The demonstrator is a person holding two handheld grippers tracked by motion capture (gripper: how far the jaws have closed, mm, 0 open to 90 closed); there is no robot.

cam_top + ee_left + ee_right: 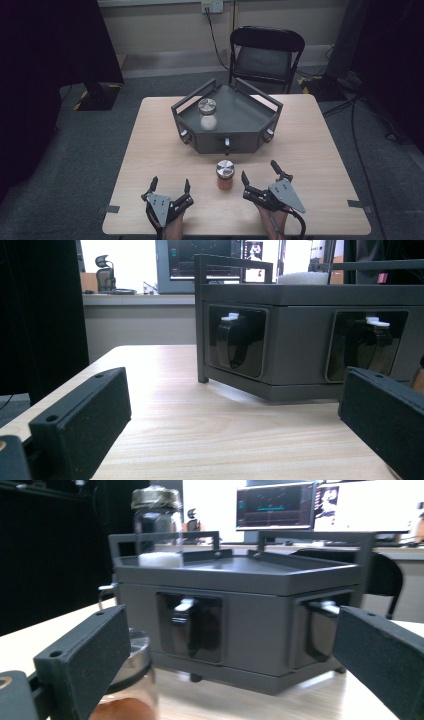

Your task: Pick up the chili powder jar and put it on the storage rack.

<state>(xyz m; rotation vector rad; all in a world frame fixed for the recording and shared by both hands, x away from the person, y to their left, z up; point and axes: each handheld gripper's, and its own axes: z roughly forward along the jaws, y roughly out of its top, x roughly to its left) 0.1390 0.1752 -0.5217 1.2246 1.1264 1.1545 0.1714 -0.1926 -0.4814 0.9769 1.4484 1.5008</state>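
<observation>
High view: white-filled jar [207, 114] already on tray [250, 120]; orange-filled jar [225, 175] near bench [150, 150] front edge, ungrasped btwn left hand-held gripper [170, 185] & right hand-held gripper [260, 172], both w/ jaws spread, holding nothing.

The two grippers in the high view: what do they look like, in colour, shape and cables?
The left gripper and right gripper are black, each with two jaws and a grey three-cornered plate on top. A black cable trails from the right one. In the gripper views the jaws are flat black blocks with small round holes. No sleeves show on the forearms.
</observation>
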